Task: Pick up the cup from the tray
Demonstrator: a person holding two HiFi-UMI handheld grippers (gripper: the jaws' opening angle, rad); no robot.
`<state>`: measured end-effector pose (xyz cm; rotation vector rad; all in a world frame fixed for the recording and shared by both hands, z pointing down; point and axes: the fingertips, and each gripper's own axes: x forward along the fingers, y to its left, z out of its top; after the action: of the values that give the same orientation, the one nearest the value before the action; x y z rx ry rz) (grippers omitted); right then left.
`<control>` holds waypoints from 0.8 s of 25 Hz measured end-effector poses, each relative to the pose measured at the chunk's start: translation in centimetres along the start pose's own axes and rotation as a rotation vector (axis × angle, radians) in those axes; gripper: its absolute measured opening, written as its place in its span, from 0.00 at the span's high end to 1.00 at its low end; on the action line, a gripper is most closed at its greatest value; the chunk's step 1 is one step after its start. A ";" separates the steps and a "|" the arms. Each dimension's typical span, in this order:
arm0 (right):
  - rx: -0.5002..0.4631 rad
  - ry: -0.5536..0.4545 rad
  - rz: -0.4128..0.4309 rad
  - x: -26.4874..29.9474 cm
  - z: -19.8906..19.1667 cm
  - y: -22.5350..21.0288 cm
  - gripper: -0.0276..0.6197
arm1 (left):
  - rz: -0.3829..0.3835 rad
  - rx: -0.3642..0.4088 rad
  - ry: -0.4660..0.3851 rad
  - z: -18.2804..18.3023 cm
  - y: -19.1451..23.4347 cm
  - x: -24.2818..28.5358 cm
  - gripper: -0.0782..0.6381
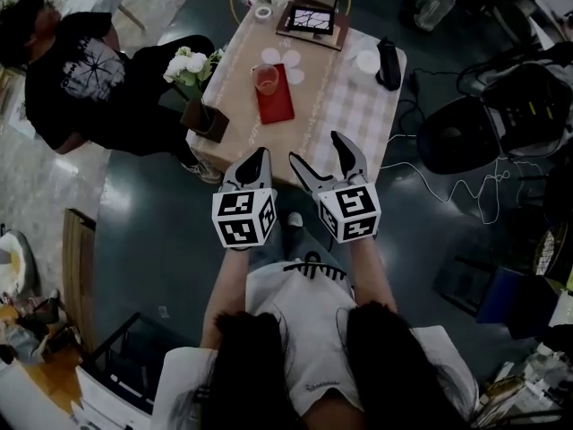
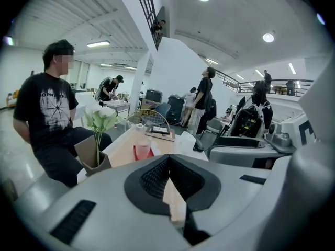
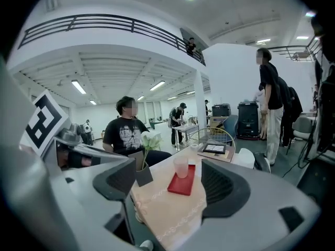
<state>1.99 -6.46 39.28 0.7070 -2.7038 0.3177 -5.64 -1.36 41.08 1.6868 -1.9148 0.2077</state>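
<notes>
A see-through plastic cup (image 1: 266, 79) is seen standing upright on a flat red tray (image 1: 277, 104), at the tray's 12 o'clock end in the head view. The tray is laid on a table covered with a beige and checked cloth (image 1: 345, 119). At the tray's 9 o'clock, at the table's edge, white flowers (image 1: 192, 64) are kept in a brown box-shaped vase (image 1: 205, 117). A black object (image 1: 389, 64) is laid at the tray's 3 o'clock, and a dark framed board (image 1: 312, 20) is placed at its 12 o'clock, at the far end of the table.

Both grippers are held in the air at the table's 6 o'clock side, well apart from the cup. The left gripper (image 1: 259, 155) is closed, with its jaw tips pressed together and nothing between them. The right gripper (image 1: 315, 148) is held wide open and empty. In the right gripper view, the cup and tray are seen far off through the gap between the jaws.

A person in a black T-shirt (image 1: 73, 72) is seated at the table's 9 o'clock.
</notes>
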 end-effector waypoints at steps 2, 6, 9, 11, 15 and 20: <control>-0.014 0.012 -0.004 0.4 -0.1 -0.5 0.38 | 0.004 -0.015 0.005 -0.1 0.2 0.7 0.88; -0.021 -0.013 0.004 2.5 1.1 -1.1 0.37 | 0.017 -0.020 -0.012 1.2 1.9 2.1 0.88; -0.028 -0.007 -0.002 4.2 1.3 -1.9 0.37 | 0.017 -0.023 -0.005 1.6 2.8 3.8 0.88; -0.048 0.000 -0.004 5.6 1.5 -2.1 0.37 | 0.019 -0.023 -0.002 2.1 3.6 4.9 0.88; -0.052 0.000 0.008 8.2 1.9 -2.4 0.37 | 0.026 -0.018 0.009 2.7 5.2 7.1 0.88; -0.034 0.014 0.017 11.5 1.5 -3.1 0.36 | 0.035 -0.029 0.066 2.1 7.5 9.6 0.88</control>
<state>-6.31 -14.56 42.53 0.6705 -2.6966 0.2789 -13.81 -9.12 46.13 1.6082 -1.8913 0.2447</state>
